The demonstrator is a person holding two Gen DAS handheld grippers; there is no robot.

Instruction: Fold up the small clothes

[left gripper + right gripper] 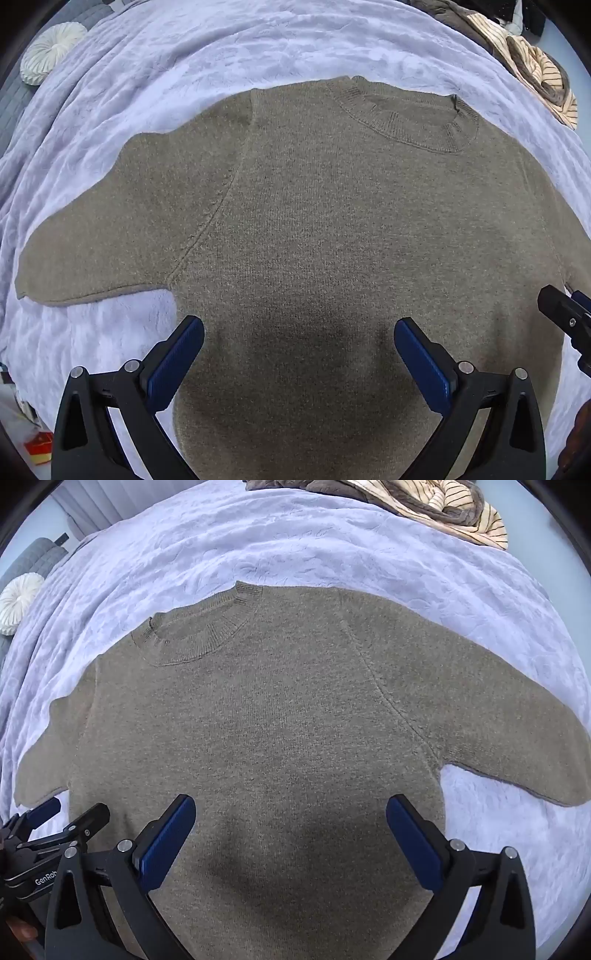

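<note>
A brownish-olive knitted sweater lies flat and spread out on a bed, its ribbed round collar at the far end. Both short sleeves stick out sideways. Its lower hem is out of sight, seemingly near the cameras.

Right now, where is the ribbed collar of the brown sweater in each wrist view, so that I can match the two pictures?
Left wrist view: the ribbed collar lies upper right of centre.
Right wrist view: the ribbed collar lies upper left of centre.
Shared landmark: the round white cushion, at the left edge in both views.
</note>
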